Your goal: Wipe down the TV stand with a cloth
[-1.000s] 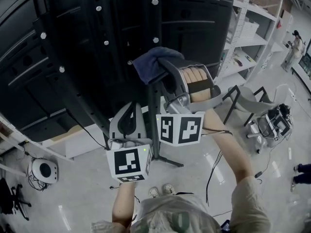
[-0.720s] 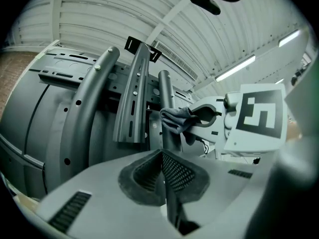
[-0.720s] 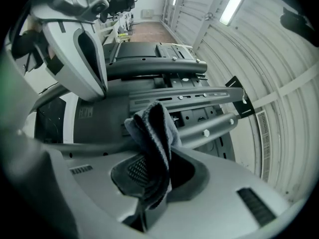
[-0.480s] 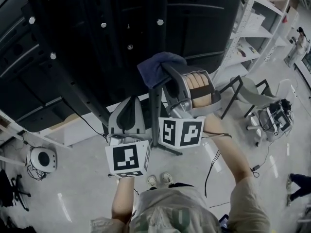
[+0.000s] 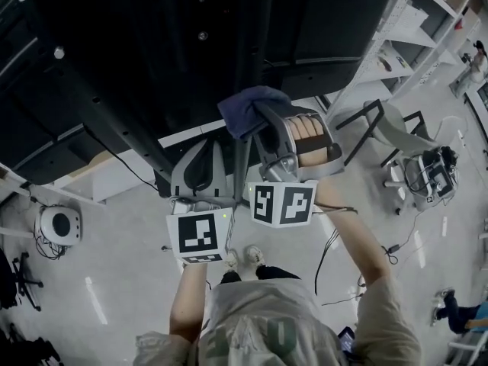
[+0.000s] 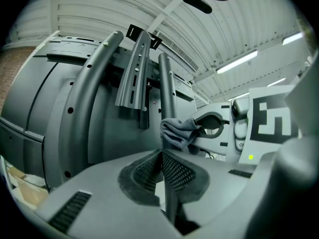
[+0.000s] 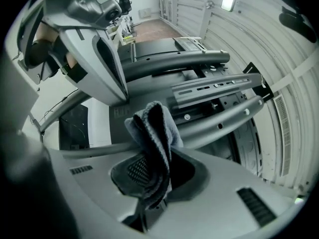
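Cloth in right gripper, beside tube

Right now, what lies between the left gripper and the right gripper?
In the head view, a dark upright post of the TV stand passes between the left gripper and the right gripper, which holds the cloth.

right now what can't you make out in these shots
- Whether the cloth touches the TV stand: head view, the cloth itself covers that spot.
- Pad tips of the right gripper: right gripper view, the cloth is wrapped over them.
- Top of the TV stand: head view, cut off by the top edge.
- Dust on the TV stand: all views, too dark.
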Motion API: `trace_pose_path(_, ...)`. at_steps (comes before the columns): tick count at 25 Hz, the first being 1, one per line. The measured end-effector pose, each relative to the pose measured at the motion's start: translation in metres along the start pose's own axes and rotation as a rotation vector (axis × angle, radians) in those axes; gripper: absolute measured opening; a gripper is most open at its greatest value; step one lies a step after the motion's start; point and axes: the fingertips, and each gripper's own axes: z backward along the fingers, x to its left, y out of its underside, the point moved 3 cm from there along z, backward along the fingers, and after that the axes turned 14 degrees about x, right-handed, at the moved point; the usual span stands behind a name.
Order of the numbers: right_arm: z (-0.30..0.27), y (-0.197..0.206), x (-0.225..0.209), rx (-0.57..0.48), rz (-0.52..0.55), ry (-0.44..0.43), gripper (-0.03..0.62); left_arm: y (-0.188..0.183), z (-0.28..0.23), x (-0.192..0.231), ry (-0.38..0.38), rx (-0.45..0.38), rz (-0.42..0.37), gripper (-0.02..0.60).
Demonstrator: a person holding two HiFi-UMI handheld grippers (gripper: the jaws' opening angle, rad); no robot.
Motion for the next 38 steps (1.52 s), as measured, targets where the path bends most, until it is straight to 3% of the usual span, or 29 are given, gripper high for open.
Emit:
trace_pose_path(6, -0.003, 0.011, 0.039, 0.037, 0.041, -0.055, 0.057, 0.009, 0.005, 0.003, -0.020, -0.016, 0.015, 0.015)
trace_pose_path(14, -0.003, 0.028, 0.095, 0.068, 0.071, -0.116, 0.057, 0.048, 0.002, 0.001, -0.025, 0.073, -0.005, 0.015)
trace_pose_path(18, -0.006, 0.034, 0.126, 0.085, 0.097, -0.186, 0.057, 0.067, -0.004, 0.003, -0.021, 0.117, 0.013, 0.015)
trace_pose_path(27, -0.016, 0.051, 0.201, 0.128, 0.123, -0.276, 0.057, 0.105, -0.012, 0.021, -0.042, 0.135, 0.105, 0.015)
trace_pose_path(38, -0.023, 0.073, 0.290, 0.190, 0.159, -0.398, 0.057, 0.163, -0.007, 0.024, -0.079, 0.202, 0.105, 0.015)
